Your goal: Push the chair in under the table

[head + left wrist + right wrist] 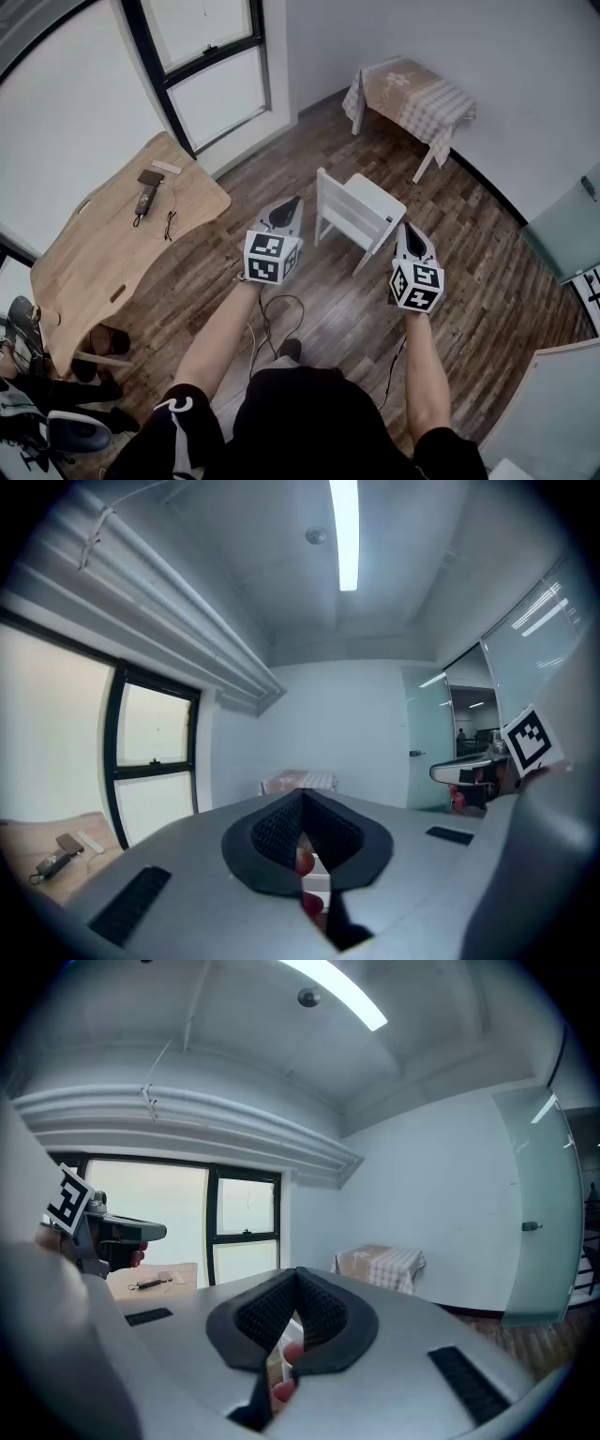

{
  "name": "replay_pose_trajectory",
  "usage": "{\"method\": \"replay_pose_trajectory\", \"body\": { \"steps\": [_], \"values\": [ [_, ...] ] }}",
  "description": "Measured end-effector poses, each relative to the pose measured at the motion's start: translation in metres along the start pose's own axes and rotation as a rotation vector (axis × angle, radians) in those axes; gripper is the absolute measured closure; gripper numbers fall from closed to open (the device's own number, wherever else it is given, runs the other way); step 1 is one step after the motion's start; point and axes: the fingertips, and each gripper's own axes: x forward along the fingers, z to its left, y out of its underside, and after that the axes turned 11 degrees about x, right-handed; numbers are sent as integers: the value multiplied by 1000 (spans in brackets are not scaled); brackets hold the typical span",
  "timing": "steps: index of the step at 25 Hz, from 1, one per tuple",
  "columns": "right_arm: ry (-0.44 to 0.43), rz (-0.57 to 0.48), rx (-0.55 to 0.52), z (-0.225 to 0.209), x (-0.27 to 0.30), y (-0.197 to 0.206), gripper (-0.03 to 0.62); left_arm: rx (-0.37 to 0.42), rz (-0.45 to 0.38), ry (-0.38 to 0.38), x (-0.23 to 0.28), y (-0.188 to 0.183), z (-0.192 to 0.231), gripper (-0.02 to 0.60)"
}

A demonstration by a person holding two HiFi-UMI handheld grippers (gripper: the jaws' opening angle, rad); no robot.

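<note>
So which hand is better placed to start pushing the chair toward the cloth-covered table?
Left, narrowly. The left tongs, shut, sit by the backrest of the white chair, on the side away from the table. The right tongs, also shut, hang off the backrest's other end.

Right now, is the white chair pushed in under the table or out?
Out: the chair stands upright on the open floor, well apart from the cloth-covered table.

The wood floor (487, 272) bears a white chair (361, 208) just ahead, between my left gripper (287, 208) and right gripper (413, 236), with a cloth-covered counter (417, 94) well beyond.
</note>
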Motion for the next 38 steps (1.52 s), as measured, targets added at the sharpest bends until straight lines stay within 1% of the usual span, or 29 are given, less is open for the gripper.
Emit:
{"method": "replay_pose_trajectory", "body": {
  "steps": [8, 12, 15, 19, 24, 28, 34, 38],
  "values": [
    [47, 22, 12, 8, 27, 10, 580, -12, 19, 29, 20, 27, 31, 560],
    [103, 32, 11, 11, 39, 23, 580, -8, 33, 68, 34, 42, 50, 560],
    [141, 43, 26, 8, 43, 35, 580, -1, 45, 105, 46, 54, 55, 560],
    [182, 86, 40, 0, 53, 59, 580, -19, 64, 143, 67, 70, 59, 560],
    [226, 142, 61, -30, 74, 85, 580, -46, 105, 176, 105, 93, 55, 560],
    [248, 181, 94, -59, 106, 109, 580, -44, 148, 199, 146, 115, 55, 560],
    [299, 281, 153, -102, 147, 162, 580, -60, 234, 240, 210, 158, 53, 560],
    [336, 347, 171, -123, 172, 190, 580, -40, 293, 266, 245, 185, 51, 559]
  ]
}}
